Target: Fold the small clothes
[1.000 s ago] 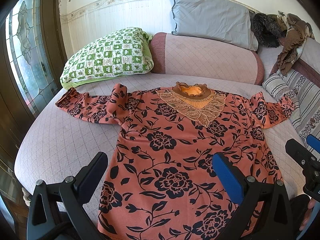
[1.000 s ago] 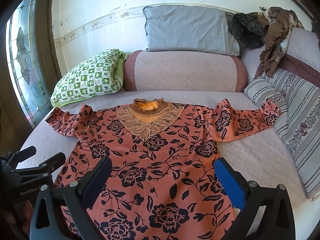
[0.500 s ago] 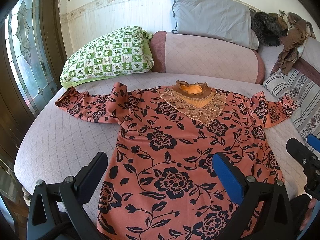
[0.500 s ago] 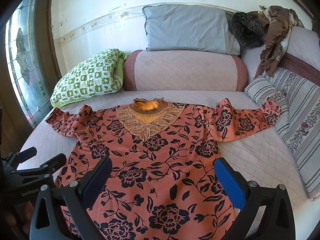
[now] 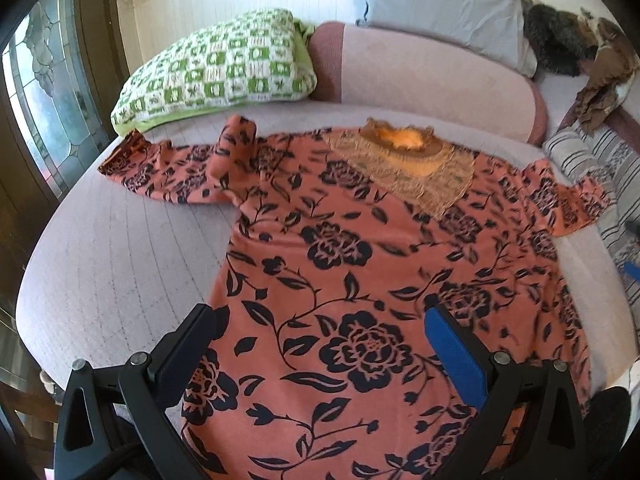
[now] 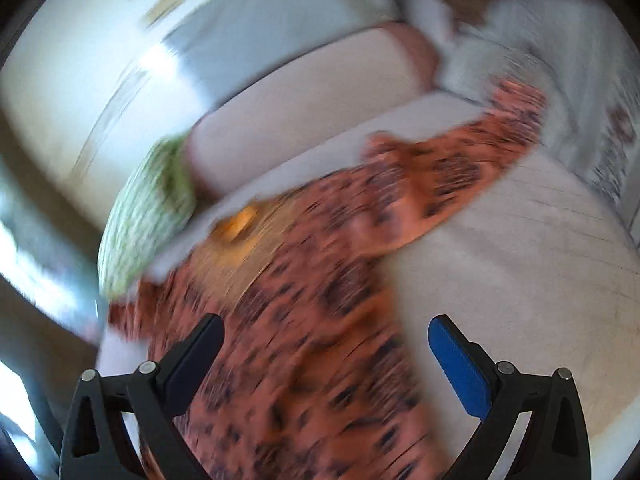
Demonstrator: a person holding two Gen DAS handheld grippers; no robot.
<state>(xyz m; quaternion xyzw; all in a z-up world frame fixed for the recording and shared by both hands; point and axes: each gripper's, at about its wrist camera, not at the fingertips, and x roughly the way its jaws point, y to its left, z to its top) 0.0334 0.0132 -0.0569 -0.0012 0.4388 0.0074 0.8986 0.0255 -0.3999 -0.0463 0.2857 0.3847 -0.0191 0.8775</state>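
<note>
A salmon-orange top with black flowers [image 5: 360, 280] lies flat on the pale quilted bed [image 5: 112, 264], front up, both sleeves spread out, with a lace yoke and orange collar [image 5: 404, 144] at the far end. My left gripper [image 5: 320, 320] hovers open over the lower part of the top, holding nothing. The right wrist view is heavily blurred and tilted. There the top [image 6: 304, 320] runs diagonally and its right sleeve [image 6: 452, 172] stretches toward the upper right. My right gripper [image 6: 326, 332] is open and empty above the top's right side edge.
A green-and-white checked pillow [image 5: 216, 68] lies at the back left, with a pink bolster [image 5: 424, 68] and a grey pillow [image 5: 436, 0] behind the collar. Striped cushions [image 5: 592, 160] and brown clothes [image 5: 600, 88] are piled at the right. A glass door [image 5: 44, 92] borders the left side.
My right gripper has swung fast to the right and tilted, blurring its view; it now looks toward the right sleeve. The left gripper moved slightly forward over the top. The top has not moved.
</note>
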